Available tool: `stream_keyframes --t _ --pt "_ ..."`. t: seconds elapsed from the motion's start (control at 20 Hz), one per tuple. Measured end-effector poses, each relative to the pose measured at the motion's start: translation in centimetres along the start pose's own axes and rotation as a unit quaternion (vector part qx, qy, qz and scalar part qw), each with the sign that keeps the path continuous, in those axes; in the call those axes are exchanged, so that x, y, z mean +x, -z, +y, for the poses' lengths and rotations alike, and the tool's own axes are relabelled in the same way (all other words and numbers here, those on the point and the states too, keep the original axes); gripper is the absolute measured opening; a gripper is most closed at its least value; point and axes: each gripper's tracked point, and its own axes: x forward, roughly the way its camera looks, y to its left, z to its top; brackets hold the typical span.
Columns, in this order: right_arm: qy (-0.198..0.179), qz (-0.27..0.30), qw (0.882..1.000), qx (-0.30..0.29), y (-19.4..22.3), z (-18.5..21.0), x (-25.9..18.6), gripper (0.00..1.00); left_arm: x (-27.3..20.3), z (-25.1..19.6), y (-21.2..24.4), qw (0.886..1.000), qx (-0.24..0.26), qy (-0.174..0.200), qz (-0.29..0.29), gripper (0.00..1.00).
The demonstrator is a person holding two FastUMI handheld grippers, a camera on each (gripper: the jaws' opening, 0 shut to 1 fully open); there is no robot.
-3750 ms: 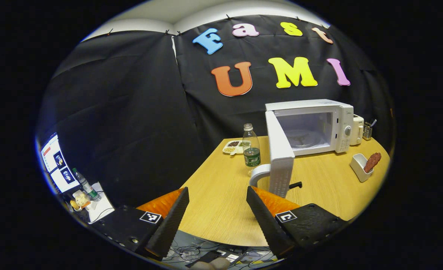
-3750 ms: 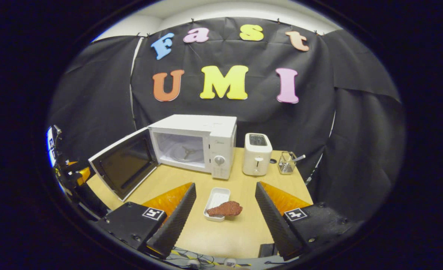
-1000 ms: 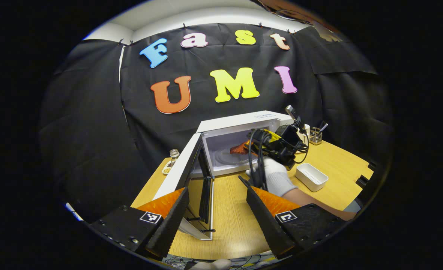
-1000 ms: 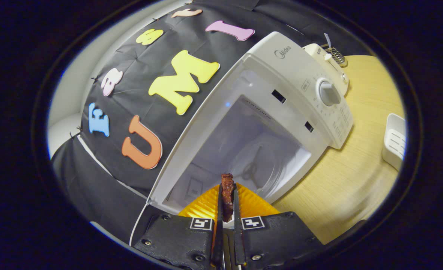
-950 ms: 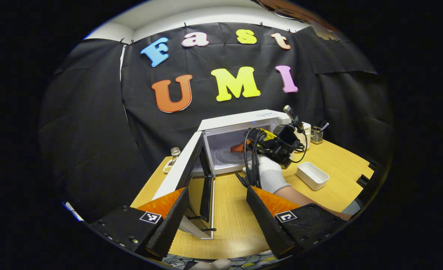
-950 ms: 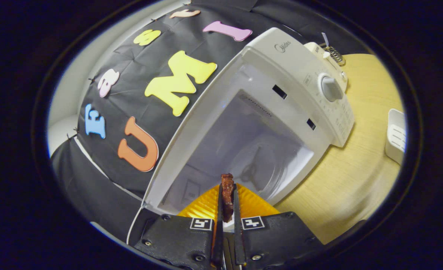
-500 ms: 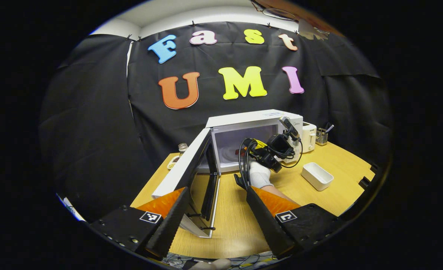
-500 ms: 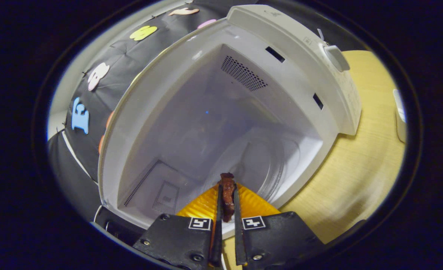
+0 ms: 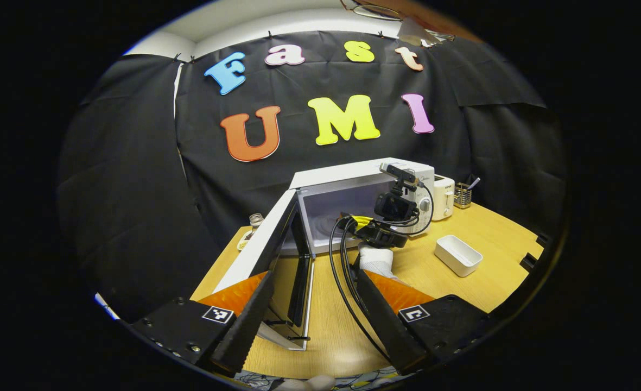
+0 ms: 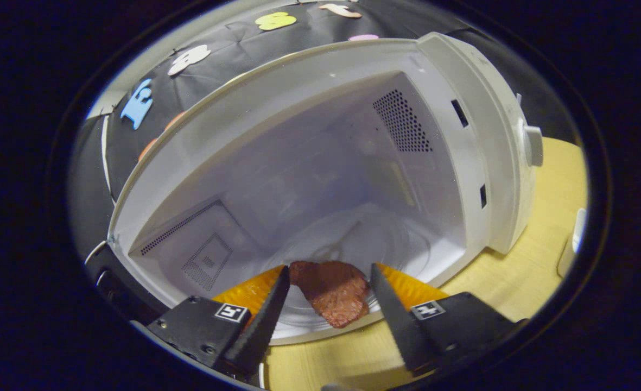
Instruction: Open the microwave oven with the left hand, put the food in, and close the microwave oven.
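Wooden table [image 9: 494, 260] past the tongs. On it: open microwave [image 9: 353, 179], toaster [image 9: 444, 196], white tray [image 9: 457, 255]. Small jar [image 9: 254, 220] far left.

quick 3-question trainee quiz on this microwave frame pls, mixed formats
1. True or false: the right tongs are open, with the meat lying on the glass turntable.
2. The microwave door is: A) shut B) swung open C) removed.
3. Fill in: the white tray on the table looks ____.

Key: 1 true; 2 B; 3 empty.
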Motion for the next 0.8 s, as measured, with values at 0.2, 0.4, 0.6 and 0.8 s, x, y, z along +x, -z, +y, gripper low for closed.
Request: stream_keyframes --t 0.2,0.4,0.6,0.8 --pt "-0.006 -0.012 1.000 -0.016 -2.2 -0.4 -2.0 1.00 0.2 -0.5 -0.4 1.000 -0.006 0.008 -0.003 0.95" --pt "-0.033 -0.005 0.999 -0.027 -4.8 -0.2 -6.1 0.89 0.2 -0.8 -2.3 1.000 0.004 0.012 -0.016 0.95" --pt "-0.047 0.000 0.996 -0.080 -9.8 -1.1 -11.7 0.89 -0.4 0.0 -6.0 0.999 0.004 0.010 -0.043 0.94" --pt "-0.050 -0.006 0.983 -0.179 -17.3 -2.3 -19.7 1.00 -2.1 1.0 -9.4 0.997 -0.003 0.017 -0.072 0.95"
